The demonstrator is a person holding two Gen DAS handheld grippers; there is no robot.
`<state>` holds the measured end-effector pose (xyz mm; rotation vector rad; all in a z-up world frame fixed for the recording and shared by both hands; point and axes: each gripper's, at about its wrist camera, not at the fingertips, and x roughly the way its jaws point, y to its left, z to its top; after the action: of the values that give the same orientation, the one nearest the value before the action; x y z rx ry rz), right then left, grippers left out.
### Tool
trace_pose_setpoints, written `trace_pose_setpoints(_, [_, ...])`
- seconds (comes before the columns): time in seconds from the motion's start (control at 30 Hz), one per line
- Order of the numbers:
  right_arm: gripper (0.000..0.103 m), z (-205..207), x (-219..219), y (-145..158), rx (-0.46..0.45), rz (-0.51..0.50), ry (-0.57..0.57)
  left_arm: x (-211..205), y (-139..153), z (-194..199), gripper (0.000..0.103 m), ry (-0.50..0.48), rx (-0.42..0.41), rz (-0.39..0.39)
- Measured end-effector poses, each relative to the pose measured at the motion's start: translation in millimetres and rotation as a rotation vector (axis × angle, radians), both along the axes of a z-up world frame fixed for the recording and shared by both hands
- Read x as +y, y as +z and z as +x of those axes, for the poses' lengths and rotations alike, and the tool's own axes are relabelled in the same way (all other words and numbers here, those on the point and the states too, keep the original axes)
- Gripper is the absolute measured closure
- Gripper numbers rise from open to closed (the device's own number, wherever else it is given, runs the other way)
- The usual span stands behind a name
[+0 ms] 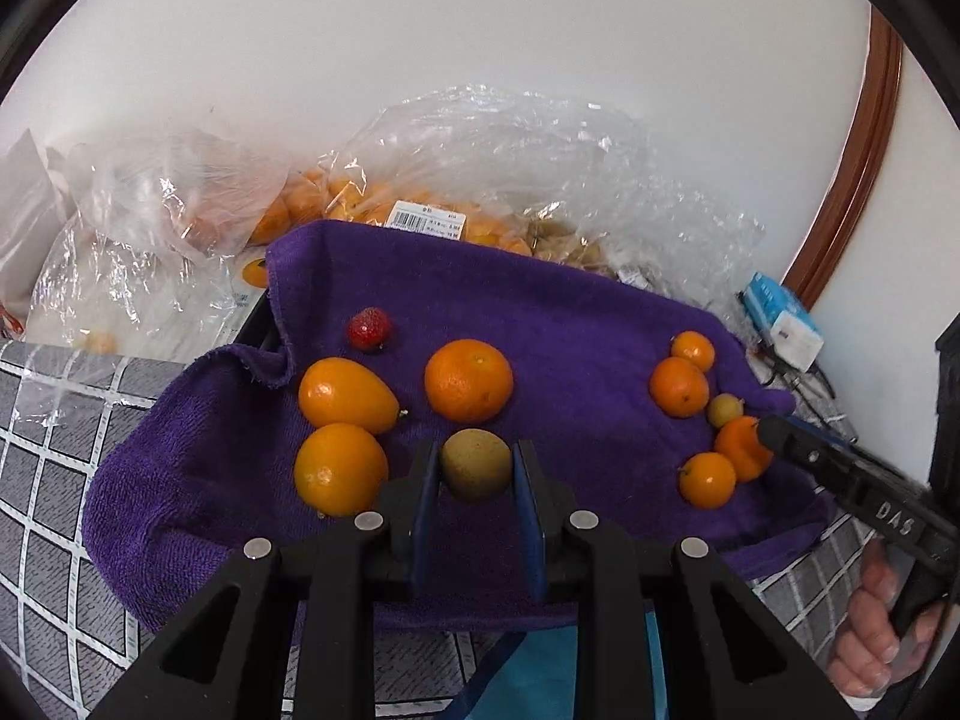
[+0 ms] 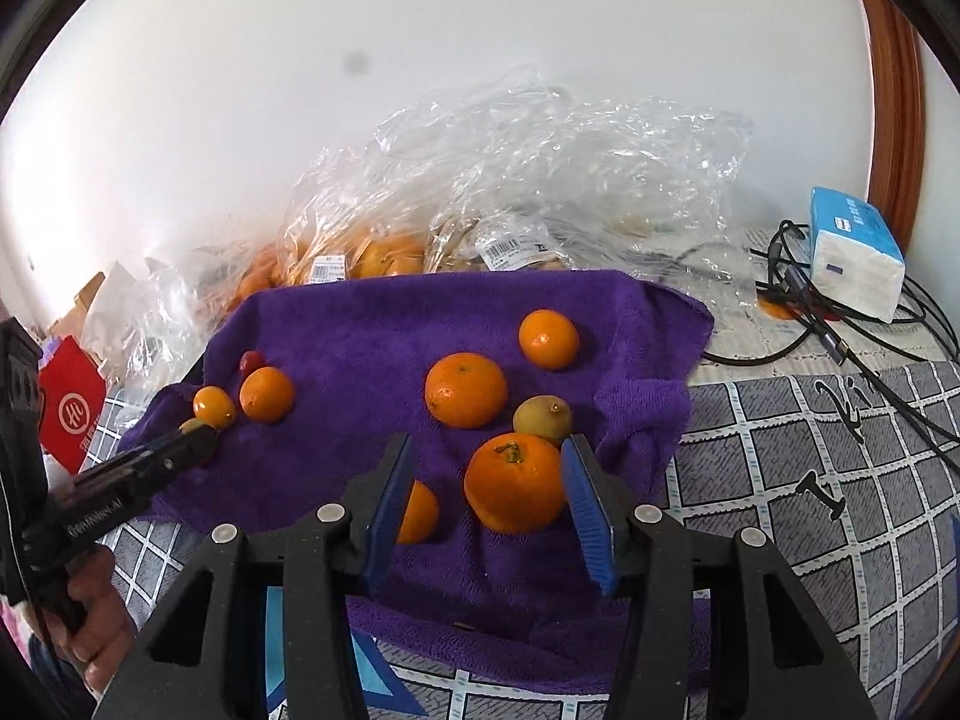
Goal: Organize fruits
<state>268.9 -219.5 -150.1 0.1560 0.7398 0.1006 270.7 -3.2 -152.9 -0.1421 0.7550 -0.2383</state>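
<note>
Your left gripper [image 1: 476,468] is closed on a small brownish-green fruit [image 1: 476,471], held just over the near edge of the purple towel [image 1: 570,312]. Your right gripper [image 2: 487,483] is partly open around a round orange [image 2: 515,483], and its blue pads do not press on it. That orange sits near the towel's near right corner, with another brownish-green fruit [image 2: 542,418] just behind it. More oranges and a red strawberry [image 1: 369,329] are spread over the fuzzy towel. The towel lies on a grey table cover [image 2: 810,480] with white squares. Crinkly clear bags [image 2: 540,180] of fruit lean at the far edge by the white wall [image 2: 480,30]. A blue tissue pack [image 2: 852,252] and black cables [image 2: 840,330] lie at the far right corner.
</note>
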Motion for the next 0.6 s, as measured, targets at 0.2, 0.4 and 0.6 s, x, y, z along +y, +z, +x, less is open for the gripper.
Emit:
trace_pose_setpoints(0.2, [0.052, -0.1, -0.8, -1.3, -0.001, 0.003, -0.011, -13.2, -6.0, 1.0, 0.079, 0.017, -0.003, 0.124])
trace_pose_setpoints(0.4, [0.052, 1.6, -4.9, -3.8, 0.007, 0.006, -0.027, -15.3, -8.7, 2.6, 0.079, 0.026, -0.005, 0.162])
trace_pose_setpoints(0.6, [0.052, 1.1, -6.1, -4.3, 0.002, -0.008, -0.040, -15.1, -9.1, 3.3, 0.079, 0.024, -0.006, 0.161])
